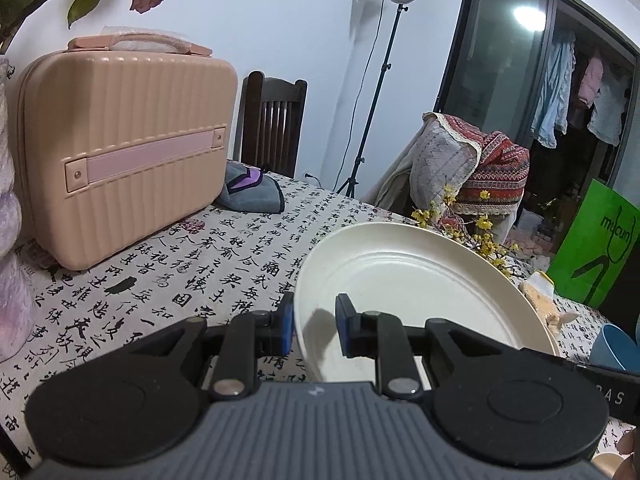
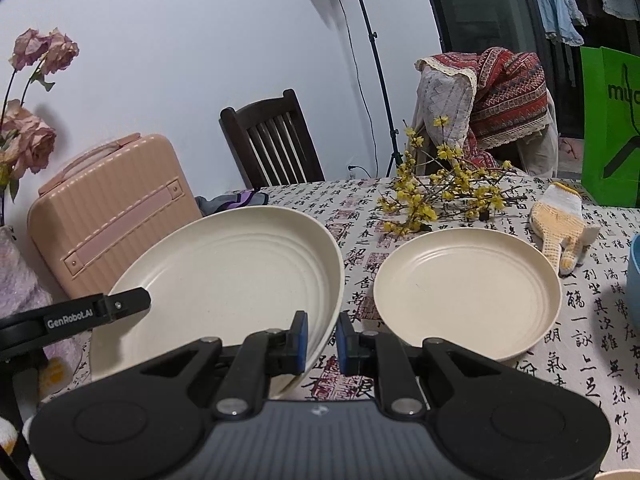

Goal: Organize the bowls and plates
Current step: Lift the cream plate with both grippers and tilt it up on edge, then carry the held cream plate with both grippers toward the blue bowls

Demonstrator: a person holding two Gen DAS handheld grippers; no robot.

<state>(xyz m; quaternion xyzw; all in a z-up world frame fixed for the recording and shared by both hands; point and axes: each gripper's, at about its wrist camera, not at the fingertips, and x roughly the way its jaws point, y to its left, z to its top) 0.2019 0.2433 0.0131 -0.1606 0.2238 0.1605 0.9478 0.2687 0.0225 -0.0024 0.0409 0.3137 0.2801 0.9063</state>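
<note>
Both tongs grip one large cream plate by opposite edges, most likely because a wide, shallow dish tips easily when pinched on one side only. The left tongs (image 1: pixel 314 322) are clenched on its near left rim, the right tongs (image 2: pixel 322 344) on its near right rim, so the large plate (image 2: pixel 224 276) hangs tilted above the bench (image 2: pixel 580 340), clear of the cloth. Just to its right a smaller plate (image 2: pixel 468 292) lies flat on the bench, a likely base for stacking. Both tools point forward and somewhat downward, side by side. A pink case (image 1: pixel 120 152) stands well apart on the left.
</note>
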